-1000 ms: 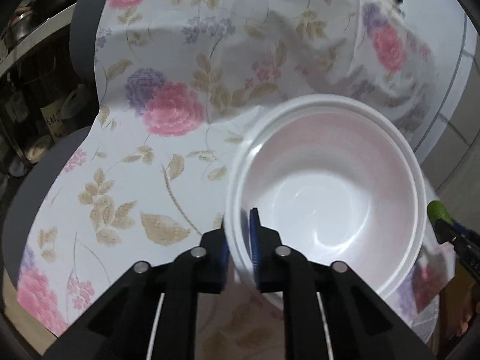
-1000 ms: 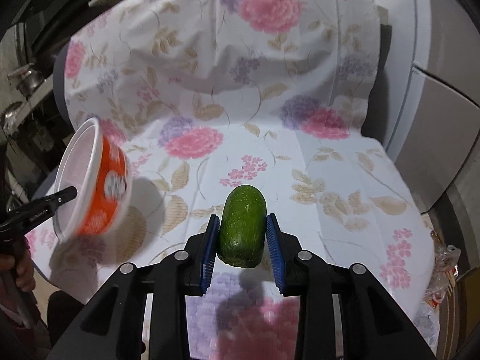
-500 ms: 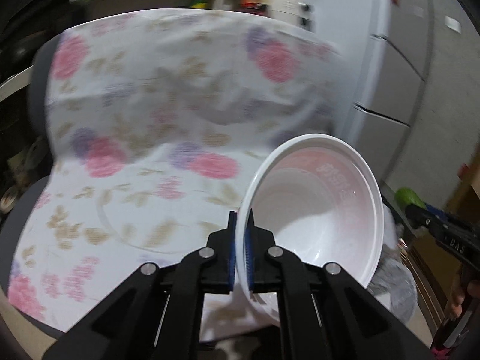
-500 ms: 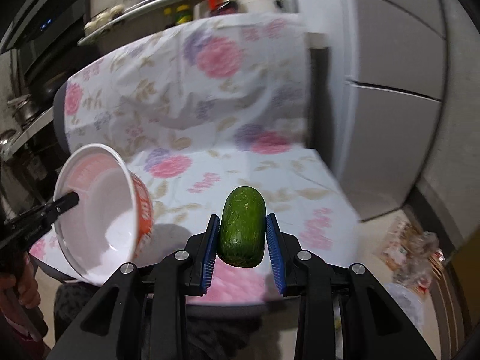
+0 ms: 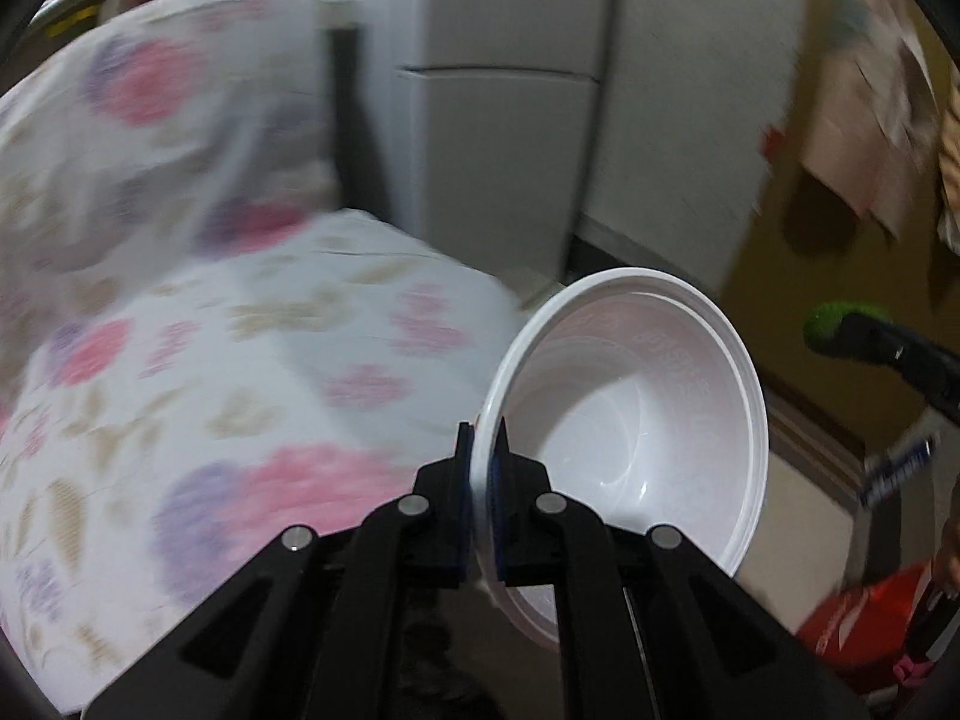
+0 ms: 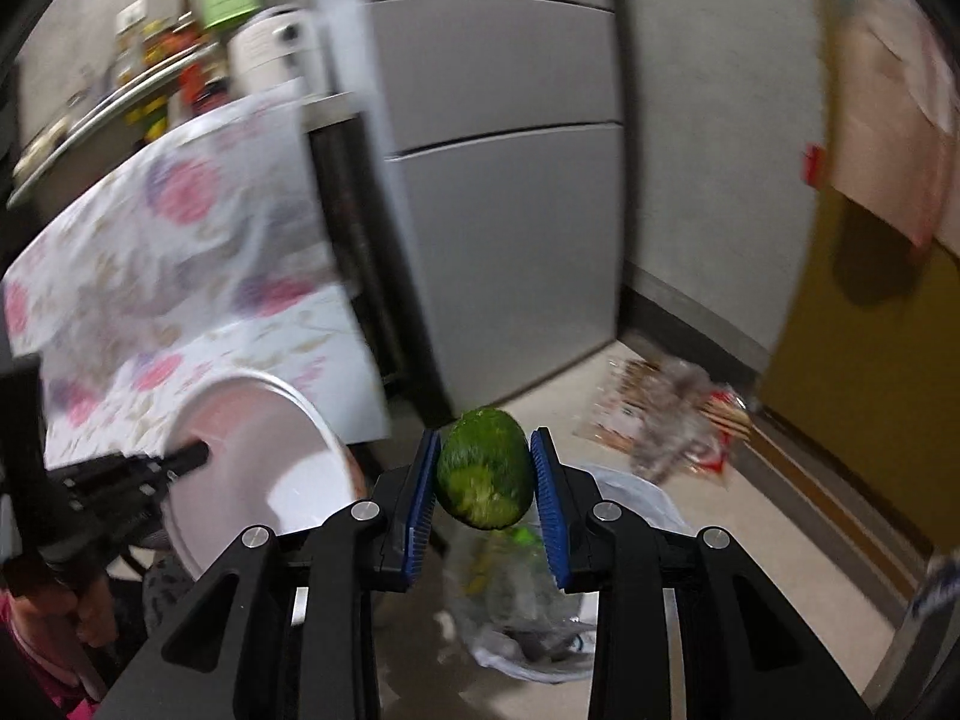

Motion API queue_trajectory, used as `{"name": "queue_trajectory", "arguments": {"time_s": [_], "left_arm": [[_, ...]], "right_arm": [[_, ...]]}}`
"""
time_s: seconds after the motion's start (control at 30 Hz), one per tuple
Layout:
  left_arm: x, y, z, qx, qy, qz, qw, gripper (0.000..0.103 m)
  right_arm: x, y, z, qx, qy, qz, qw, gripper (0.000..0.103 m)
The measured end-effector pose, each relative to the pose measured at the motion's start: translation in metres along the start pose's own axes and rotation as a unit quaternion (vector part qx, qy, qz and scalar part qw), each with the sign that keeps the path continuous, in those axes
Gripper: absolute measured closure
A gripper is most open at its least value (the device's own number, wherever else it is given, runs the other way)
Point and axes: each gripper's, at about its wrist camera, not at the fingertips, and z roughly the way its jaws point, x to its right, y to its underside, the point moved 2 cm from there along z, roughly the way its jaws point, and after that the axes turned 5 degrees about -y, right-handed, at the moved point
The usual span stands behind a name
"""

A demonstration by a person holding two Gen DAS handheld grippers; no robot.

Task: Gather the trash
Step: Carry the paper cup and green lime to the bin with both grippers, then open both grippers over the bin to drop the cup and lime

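1. I am in the carrying step: both pieces of trash are lifted and I bring them to the clear plastic bag on the floor

2. My left gripper is closed tight on the rim of the white bowl, which tilts with its mouth toward 3 o'clock

3. My right gripper clamps the green avocado between its blue pads; the bag lies just under it, toward 6 o'clock (some green scraps already show inside)

4. Next, I judge, I must bring each piece over the bag mouth and let go; the bowl is wide, so it may miss

5. The flowered cloth is at 9 o'clock, a grey fridge at 12, and crumpled wrappers on the pale floor at 2 o'clock
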Motion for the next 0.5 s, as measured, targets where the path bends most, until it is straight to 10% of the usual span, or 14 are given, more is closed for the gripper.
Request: {"name": "queue_trajectory", "arguments": {"time_s": [0.2,0.27,0.33,0.5], "left_arm": [[0.076,-0.015,0.05,-0.033,0.035,0.074,0.9961,0.099],[0.088,-0.016,0.061,-0.043,0.048,0.082,0.9946,0.088],[0.095,-0.017,0.066,-0.046,0.061,0.08,0.9938,0.048],[0.085,-0.018,0.06,-0.023,0.056,0.075,0.9953,0.048]], "right_arm": [[0.039,0.008,0.003,0.0,0.011,0.031,0.999,0.071],[0.046,0.008,0.006,0.001,0.018,0.035,0.999,0.071],[0.055,0.009,0.013,-0.005,0.02,0.04,0.999,0.068],[0.065,0.012,0.026,-0.017,0.024,0.05,0.998,0.065]]}}
